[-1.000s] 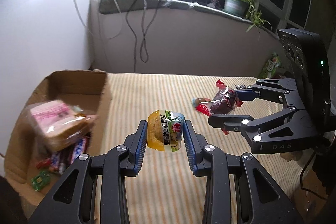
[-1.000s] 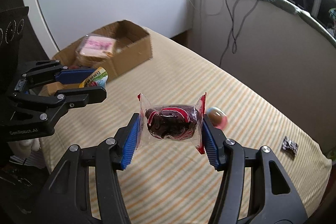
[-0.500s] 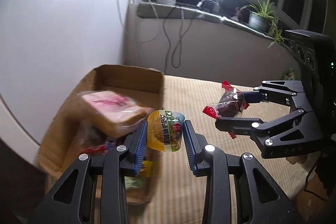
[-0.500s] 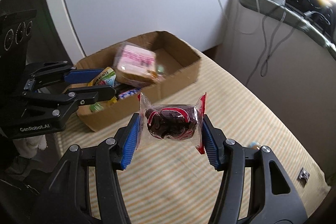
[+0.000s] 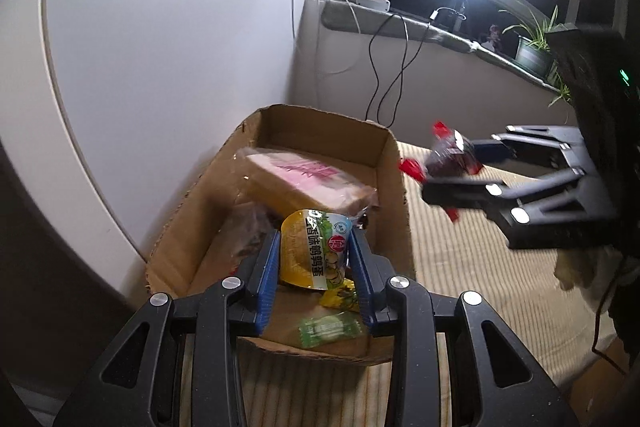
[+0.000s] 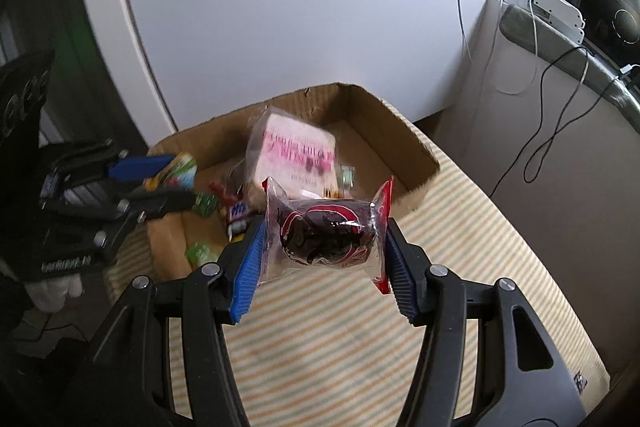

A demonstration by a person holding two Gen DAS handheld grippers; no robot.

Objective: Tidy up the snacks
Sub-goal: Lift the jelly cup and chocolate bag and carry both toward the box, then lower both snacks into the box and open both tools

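Both tools had swung over to the box (image 5: 394, 187): the left tool (image 5: 316, 259), clamped on the egg pack (image 5: 314, 247), hung over its near end, while the right tool (image 6: 322, 247) (clamped on the cake (image 6: 324, 235)) stopped just short, so drops looked close.

My left wrist camera looks down into the cardboard box (image 5: 394, 187) from close above its near end. My right one faces that box (image 6: 416, 163) from the striped side; both share it.
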